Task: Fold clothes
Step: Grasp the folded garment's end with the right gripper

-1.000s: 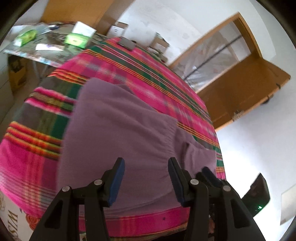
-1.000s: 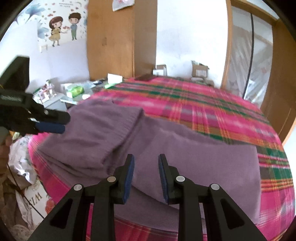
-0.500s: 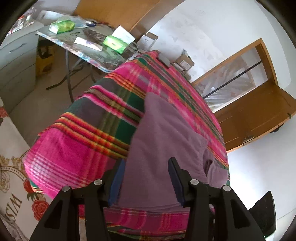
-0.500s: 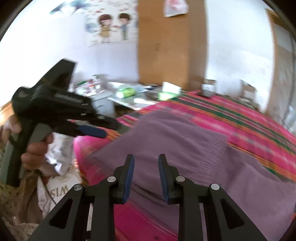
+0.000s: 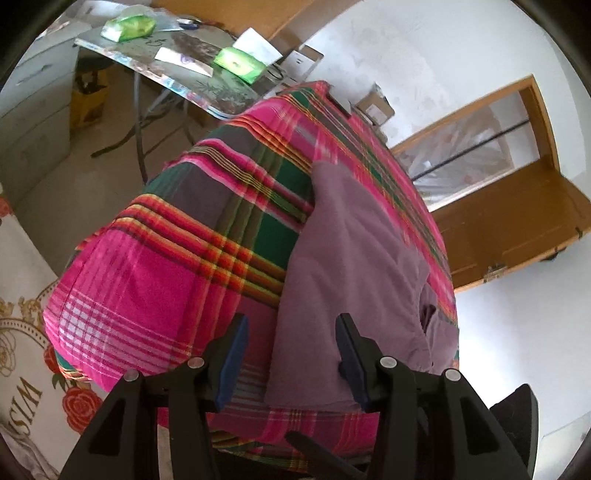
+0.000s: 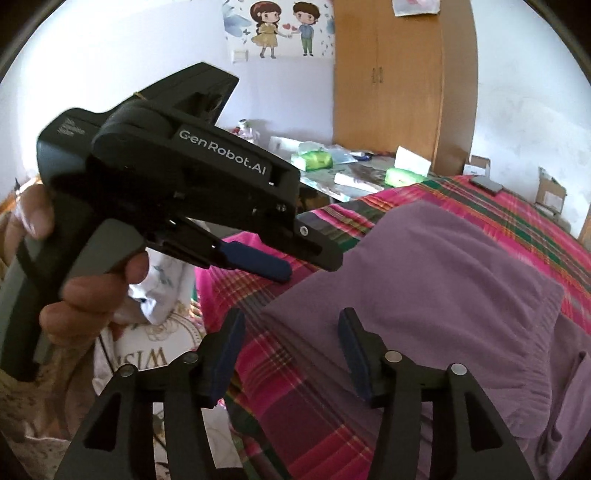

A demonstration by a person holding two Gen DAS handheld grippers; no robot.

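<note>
Left wrist view
Left gripper [image 5: 291, 354]: hanging released above the near edge of the bed, its blue-padded fingers [image 5: 232, 363] spread wide and gripping nothing.
Purple garment [image 5: 354, 266]: lying folded on the plaid bedspread [image 5: 177, 266], running away from the camera toward the far end; its near left corner is showing between the spread fingers, though contact cannot be told.
Side table [image 5: 173, 79]: standing beyond the bed's far left corner, carrying green packets [image 5: 240, 64] and papers.
Wooden door [image 5: 517, 221]: showing at the right, past the bed.

Right wrist view
Right gripper [image 6: 291, 354]: hovering released over the near corner of the bed, fingers wide apart and empty.
Purple garment [image 6: 443, 280]: lying flat on the plaid bedspread [image 6: 295, 391], its near left corner sitting just ahead of the gap between the fingers.
Left gripper [image 6: 295, 258]: being held by a hand [image 6: 88, 288] at the left, its tips pointing toward the garment's left edge and sitting apart from the cloth.
Wardrobe [image 6: 388, 77]: standing against the far wall, with a cartoon sticker [image 6: 284, 29] beside it.
</note>
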